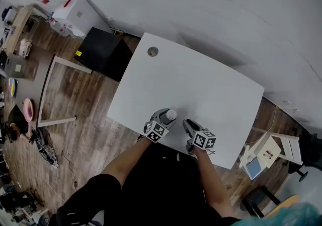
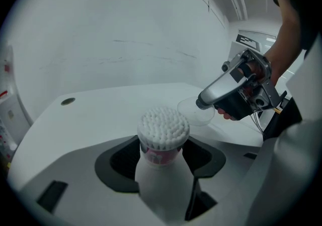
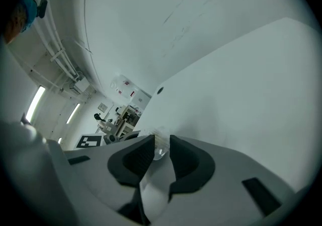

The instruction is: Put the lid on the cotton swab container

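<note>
The cotton swab container (image 2: 162, 134), a small round tub packed with white swab heads, stands upright between the jaws of my left gripper (image 2: 162, 167), which is shut on its body. In the head view the container (image 1: 171, 114) sits near the white table's (image 1: 211, 79) front edge, held by the left gripper (image 1: 165, 119). The clear round lid (image 2: 194, 111) hangs off the tip of my right gripper (image 2: 205, 100), just right of the container and slightly beyond it. In the right gripper view the lid's rim (image 3: 160, 145) is pinched between the jaws of the right gripper (image 3: 161, 150).
A round cable grommet (image 1: 153, 51) sits at the table's far left corner. On the wooden floor to the left are a black box (image 1: 98, 49) and a white frame (image 1: 55, 89). A white stool (image 1: 271, 152) stands off the table's right end.
</note>
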### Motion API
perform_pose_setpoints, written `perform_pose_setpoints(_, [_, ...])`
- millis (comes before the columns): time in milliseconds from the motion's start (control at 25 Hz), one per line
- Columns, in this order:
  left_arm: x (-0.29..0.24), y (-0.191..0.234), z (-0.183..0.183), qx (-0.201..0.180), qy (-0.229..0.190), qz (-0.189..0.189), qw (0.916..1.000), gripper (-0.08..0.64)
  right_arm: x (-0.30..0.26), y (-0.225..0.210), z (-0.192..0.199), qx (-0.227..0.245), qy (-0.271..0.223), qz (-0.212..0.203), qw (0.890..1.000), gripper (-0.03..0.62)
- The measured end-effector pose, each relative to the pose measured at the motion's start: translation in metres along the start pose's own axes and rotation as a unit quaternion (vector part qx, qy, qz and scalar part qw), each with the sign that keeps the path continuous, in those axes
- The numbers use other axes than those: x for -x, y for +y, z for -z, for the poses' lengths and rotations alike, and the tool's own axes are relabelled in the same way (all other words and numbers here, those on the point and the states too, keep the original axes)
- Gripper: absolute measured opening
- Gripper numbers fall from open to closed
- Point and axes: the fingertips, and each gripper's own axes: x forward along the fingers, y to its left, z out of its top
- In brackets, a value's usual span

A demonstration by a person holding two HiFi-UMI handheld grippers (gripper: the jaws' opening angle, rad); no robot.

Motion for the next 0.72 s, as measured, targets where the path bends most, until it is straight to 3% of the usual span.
perform_pose_setpoints(360, [0.004,0.002,0.004,-0.008,0.013,0.016,0.9997,0.268,0.006,0.026,-0.007,-0.015,-0.019,-0.022,0.999,0.103])
perform_pose_setpoints(720, [0.004,0.004,0.005,-0.022,0.018,0.043,0.9986,0.268,0.005,0.042,-0.011,-0.027,-0.046,-0.012,0.998,0.103])
